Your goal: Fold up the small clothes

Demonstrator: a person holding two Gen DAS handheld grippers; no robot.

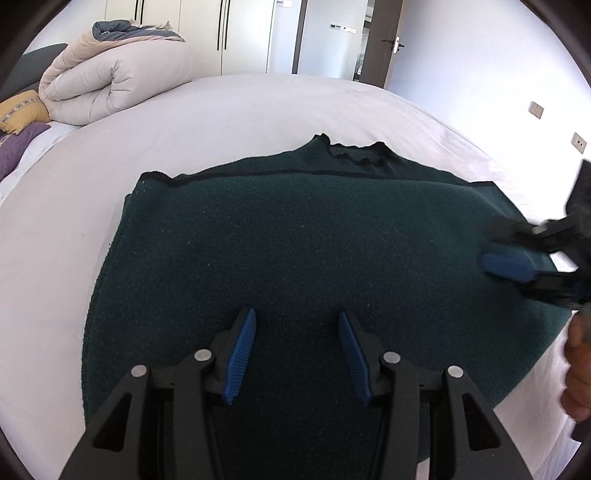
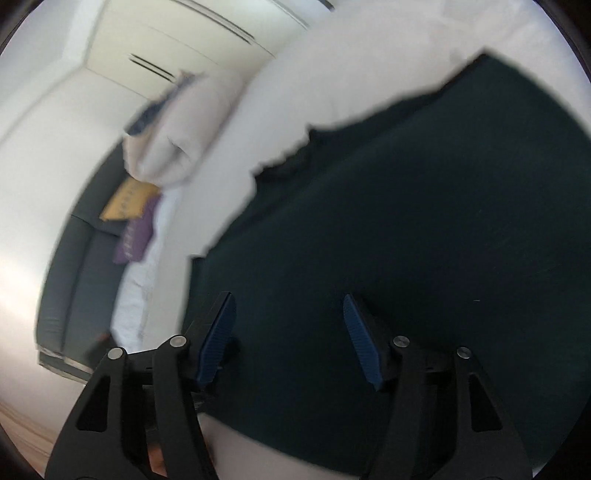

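The dark green sweater (image 1: pixel 295 240) lies flat on the white bed (image 1: pixel 147 147), collar toward the rolled duvet (image 1: pixel 110 85). The left hand-held gripper (image 1: pixel 297 358) hangs above the sweater's near hem, jaws spread, holding nothing. The right hand-held gripper (image 2: pixel 290 339) is above the sweater's right edge, jaws spread; that view is blurred.

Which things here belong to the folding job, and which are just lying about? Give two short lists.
Job: sweater, left gripper, right gripper, both open over it.

Lying about: rolled duvet, yellow pillow, purple pillow, wardrobe, door. The bed only bears the sweater.
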